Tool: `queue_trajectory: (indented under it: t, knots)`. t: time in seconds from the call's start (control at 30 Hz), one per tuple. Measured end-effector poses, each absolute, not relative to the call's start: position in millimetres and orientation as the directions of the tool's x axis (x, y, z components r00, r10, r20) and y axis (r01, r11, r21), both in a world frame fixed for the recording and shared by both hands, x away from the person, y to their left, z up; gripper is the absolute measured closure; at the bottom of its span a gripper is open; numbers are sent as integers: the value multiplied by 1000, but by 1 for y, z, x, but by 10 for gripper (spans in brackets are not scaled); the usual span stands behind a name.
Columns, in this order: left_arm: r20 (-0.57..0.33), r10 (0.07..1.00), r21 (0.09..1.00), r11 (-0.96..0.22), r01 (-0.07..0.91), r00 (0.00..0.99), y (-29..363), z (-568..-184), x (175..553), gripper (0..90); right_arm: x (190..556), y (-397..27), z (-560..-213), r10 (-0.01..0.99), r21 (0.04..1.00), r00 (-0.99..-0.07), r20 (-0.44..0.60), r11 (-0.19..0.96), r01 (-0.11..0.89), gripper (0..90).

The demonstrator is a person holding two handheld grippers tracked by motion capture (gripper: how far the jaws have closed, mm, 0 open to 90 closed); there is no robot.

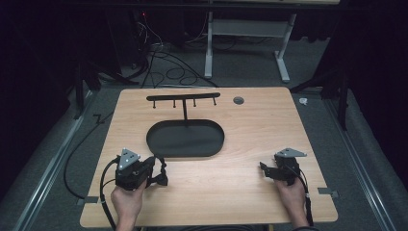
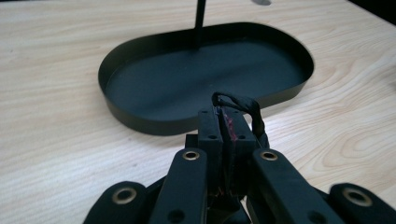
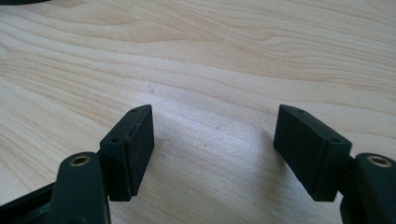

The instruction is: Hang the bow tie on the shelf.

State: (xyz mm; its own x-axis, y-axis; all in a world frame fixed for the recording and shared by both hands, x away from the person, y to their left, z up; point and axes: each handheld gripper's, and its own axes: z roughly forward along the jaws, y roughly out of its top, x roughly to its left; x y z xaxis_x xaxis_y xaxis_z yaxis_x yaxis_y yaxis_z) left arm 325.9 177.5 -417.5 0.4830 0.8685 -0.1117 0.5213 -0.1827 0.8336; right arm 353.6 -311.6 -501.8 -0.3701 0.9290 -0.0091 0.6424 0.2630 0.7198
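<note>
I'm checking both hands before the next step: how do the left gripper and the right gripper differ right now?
The left gripper has its jaws shut on a dark braided loop; the right gripper stands open with nothing but bare table between its jaws. The left gripper sits close to the black oval tray, whereas the right gripper lies well off to the tray's side. Both are hand-held, black and two-jawed.

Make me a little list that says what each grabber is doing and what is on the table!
left gripper: shut on a black cord loop, near the tray's front rim
right gripper: open, nothing between its jaws, over bare wood
tray: black, oval, nothing in it
stand: black bar with small pegs on a post rising from the tray
table: light wood
</note>
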Motion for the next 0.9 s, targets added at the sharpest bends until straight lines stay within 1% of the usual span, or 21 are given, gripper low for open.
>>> queue_trajectory:
  t: [0.2, 0.47, 0.63, 0.9]
  knots:
    - [-136, 852, 859, -153, 489, 505, 176, -403, 328, 873, 354, -312, -502, 929, 720, -371, -8, 263, 643, 299]
    - [-121, 831, 869, -176, 463, 544, 169, -390, 339, 873, 354, -311, -502, 929, 721, -369, -8, 261, 642, 299]
    - [-118, 824, 870, -183, 457, 555, 167, -385, 345, 873, 354, -311, -502, 929, 721, -369, -9, 262, 641, 299]
    - [-139, 814, 872, -170, 459, 564, 167, -381, 355, 872, 354, -312, -502, 929, 721, -370, -11, 264, 641, 299]
